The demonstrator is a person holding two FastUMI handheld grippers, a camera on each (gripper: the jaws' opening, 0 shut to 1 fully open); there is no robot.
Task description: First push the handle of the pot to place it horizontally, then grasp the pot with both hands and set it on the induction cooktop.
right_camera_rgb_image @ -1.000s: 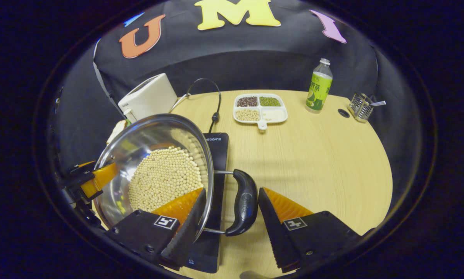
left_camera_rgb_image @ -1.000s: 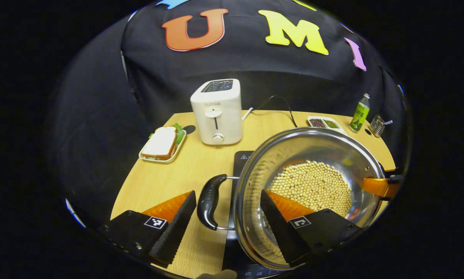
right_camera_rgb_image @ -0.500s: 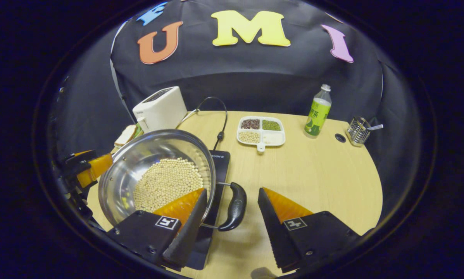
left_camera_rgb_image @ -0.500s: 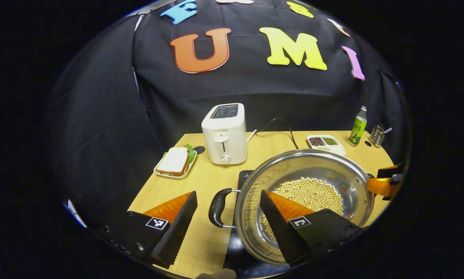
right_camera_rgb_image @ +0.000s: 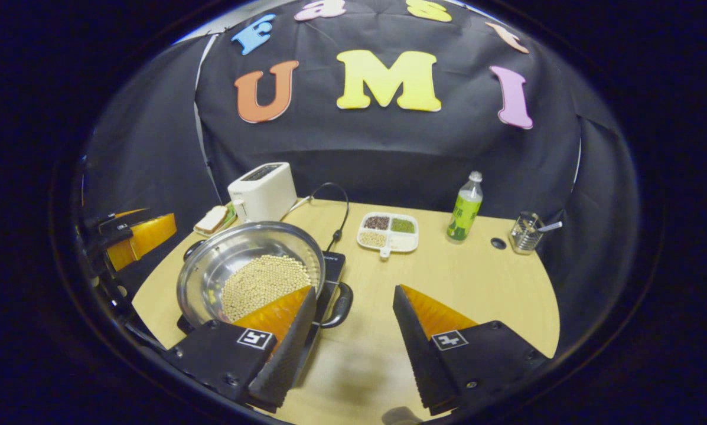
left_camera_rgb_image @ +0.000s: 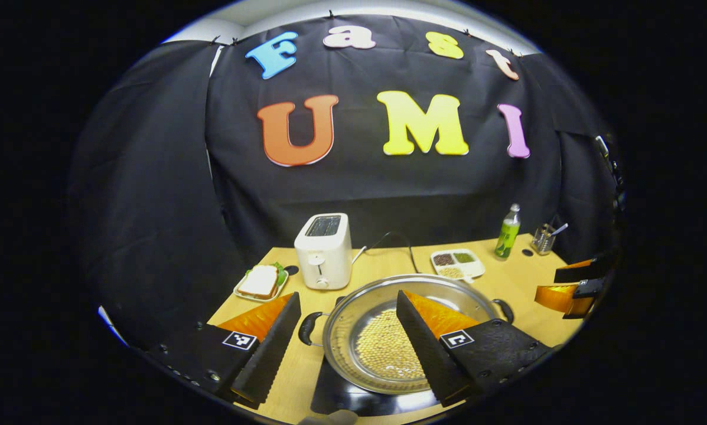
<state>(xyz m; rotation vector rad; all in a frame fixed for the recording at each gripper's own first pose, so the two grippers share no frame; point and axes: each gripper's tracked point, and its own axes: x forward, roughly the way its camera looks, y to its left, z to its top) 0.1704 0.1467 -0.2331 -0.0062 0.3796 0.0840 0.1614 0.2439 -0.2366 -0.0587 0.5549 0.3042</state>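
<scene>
1. The left claw (left_camera_rgb_image: 347, 345) is spread wide and holds nothing; it hangs above the surface (left_camera_rgb_image: 383, 262), clear of the pot (left_camera_rgb_image: 353, 319).
2. The right claw (right_camera_rgb_image: 353, 339) is likewise spread and empty, raised over bare surface to the right of the pot.
3. The pot sits on the induction cooktop (right_camera_rgb_image: 333, 264), ahead of and below the left claw, and ahead-left of the right claw. It holds a layer of pale beans (right_camera_rgb_image: 261, 280).
4. The pot's two black handles lie level: the left handle (left_camera_rgb_image: 307, 328) shows between the left claw's fingers, and the right handle (right_camera_rgb_image: 340, 306) sits just beyond the right claw's left finger.
5. Farther ahead of both claws stand a white toaster (left_camera_rgb_image: 323, 251), a sandwich on a plate (left_camera_rgb_image: 260, 281), a divided dish of grains (right_camera_rgb_image: 387, 231), a green bottle (right_camera_rgb_image: 464, 208) and a wire holder (right_camera_rgb_image: 524, 233).
</scene>
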